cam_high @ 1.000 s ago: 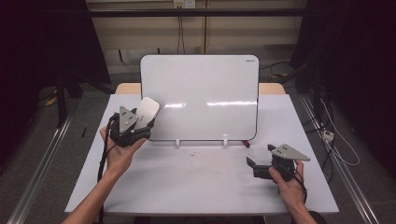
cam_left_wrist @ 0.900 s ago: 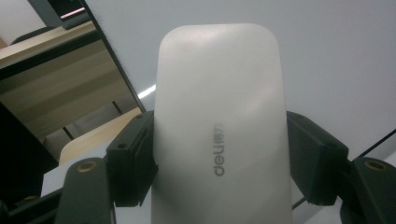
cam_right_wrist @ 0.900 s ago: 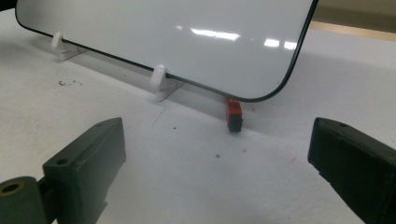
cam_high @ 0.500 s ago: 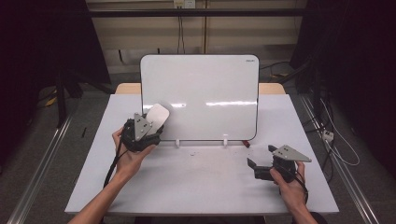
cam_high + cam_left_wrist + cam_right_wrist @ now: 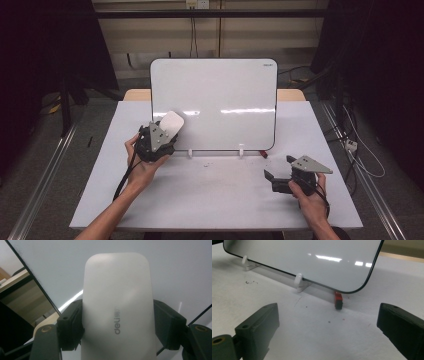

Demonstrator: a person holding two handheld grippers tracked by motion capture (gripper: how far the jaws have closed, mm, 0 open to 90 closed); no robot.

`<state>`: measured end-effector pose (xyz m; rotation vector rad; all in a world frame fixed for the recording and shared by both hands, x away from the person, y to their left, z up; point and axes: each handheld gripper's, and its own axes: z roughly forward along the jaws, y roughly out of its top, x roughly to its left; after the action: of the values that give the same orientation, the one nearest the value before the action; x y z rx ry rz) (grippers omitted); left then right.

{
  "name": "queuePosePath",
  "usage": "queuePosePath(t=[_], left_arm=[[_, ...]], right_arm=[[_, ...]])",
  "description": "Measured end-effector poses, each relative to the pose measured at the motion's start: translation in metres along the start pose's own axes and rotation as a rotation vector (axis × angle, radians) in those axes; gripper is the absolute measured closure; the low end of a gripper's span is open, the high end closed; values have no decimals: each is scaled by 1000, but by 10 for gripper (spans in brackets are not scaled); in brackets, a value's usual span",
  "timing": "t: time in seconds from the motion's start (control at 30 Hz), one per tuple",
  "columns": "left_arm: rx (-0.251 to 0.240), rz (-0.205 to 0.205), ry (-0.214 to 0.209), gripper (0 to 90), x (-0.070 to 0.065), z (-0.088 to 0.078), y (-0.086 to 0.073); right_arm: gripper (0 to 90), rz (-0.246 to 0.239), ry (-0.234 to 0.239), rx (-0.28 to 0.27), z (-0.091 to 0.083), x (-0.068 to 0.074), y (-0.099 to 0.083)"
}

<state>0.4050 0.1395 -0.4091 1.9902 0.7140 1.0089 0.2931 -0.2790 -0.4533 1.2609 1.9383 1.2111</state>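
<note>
Clamping a white eraser (image 5: 117, 305), the left claw (image 5: 159, 136) meets the whiteboard (image 5: 220, 95); right claw (image 5: 280, 179) gapes.

Two black fingers (image 5: 259, 327) of the right gripper (image 5: 332, 332) stick up from the bottom, one at each side. They stand wide apart, with only bare white desk (image 5: 317, 335) between them. Farther back a whiteboard (image 5: 312, 260) leans up on the desk. It has a thin black edge and round corners, and lights shine on it. Two small white feet (image 5: 299, 282) hold its bottom edge. A little red and black thing (image 5: 338, 300) sits on the desk just under the board's corner. Some tiny dark specks (image 5: 252, 282) lie on the desk.
</note>
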Motion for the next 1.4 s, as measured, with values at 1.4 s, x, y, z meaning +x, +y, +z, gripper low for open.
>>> queuePosePath(t=[1.4], left_arm=[[35,40,-27,182,-9,12,-3]], right_arm=[[42,1,-2,4,-1,-1,-2]])
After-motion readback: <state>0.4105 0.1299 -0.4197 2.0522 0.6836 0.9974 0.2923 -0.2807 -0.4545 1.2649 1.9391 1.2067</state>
